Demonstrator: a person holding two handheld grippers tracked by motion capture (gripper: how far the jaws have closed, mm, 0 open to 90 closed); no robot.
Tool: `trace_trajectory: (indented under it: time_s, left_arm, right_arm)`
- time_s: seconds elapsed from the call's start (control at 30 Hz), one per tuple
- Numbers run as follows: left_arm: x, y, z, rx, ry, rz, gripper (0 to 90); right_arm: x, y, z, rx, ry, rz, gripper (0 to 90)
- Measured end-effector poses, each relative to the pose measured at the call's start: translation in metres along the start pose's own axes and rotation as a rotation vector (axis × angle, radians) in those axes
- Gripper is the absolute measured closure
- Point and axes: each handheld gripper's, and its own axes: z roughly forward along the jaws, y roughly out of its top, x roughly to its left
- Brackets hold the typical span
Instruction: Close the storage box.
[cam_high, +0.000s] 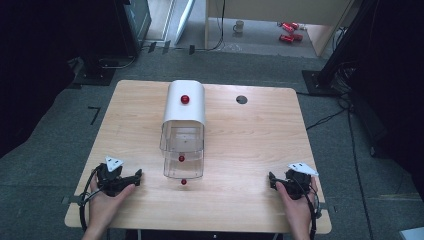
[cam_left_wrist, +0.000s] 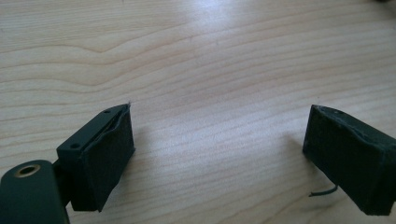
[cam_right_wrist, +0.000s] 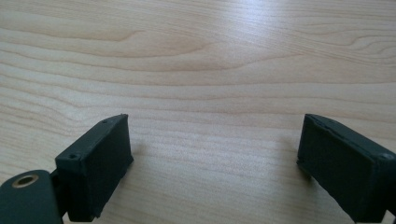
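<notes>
A small white cabinet (cam_high: 184, 102) with a red knob (cam_high: 185, 99) on top stands mid-table, its two clear drawers (cam_high: 183, 150) pulled out toward me, each with a red knob (cam_high: 181, 158). My left gripper (cam_high: 129, 181) rests on the table near the front left, held by a hand, jaws open over bare wood (cam_left_wrist: 219, 126). At the front right, my right gripper (cam_high: 273, 181) also lies on the table in a hand, open with nothing between its jaws (cam_right_wrist: 215, 140).
The wooden table (cam_high: 250, 140) has a round cable hole (cam_high: 241, 99) at the back right. Cables trail from both grippers over the front edge. Beyond the table, dark equipment stands on the floor, and a mug (cam_high: 238, 26) and red cans (cam_high: 288, 31) lie there too.
</notes>
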Motion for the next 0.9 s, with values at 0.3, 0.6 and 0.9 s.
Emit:
trace_trajectory:
  time_s: [0.3, 0.6, 0.9]
  left_arm:
    - [0.006, 0.003, -0.017, -0.034, -0.024, -0.025, 9.2]
    - [0.001, 0.031, -0.042, -0.125, -0.09, -0.024, 9.3]
    - [-0.008, 0.064, -0.06, -0.209, -0.141, -0.011, 13.6]
  right_arm:
    - [0.007, -0.006, -0.012, -0.029, -0.009, 0.019, 14.6]
    - [0.04, 0.006, -0.035, -0.138, 0.026, -0.018, 20.9]
    - [0.075, 0.019, -0.053, -0.199, 0.122, -0.043, 27.8]
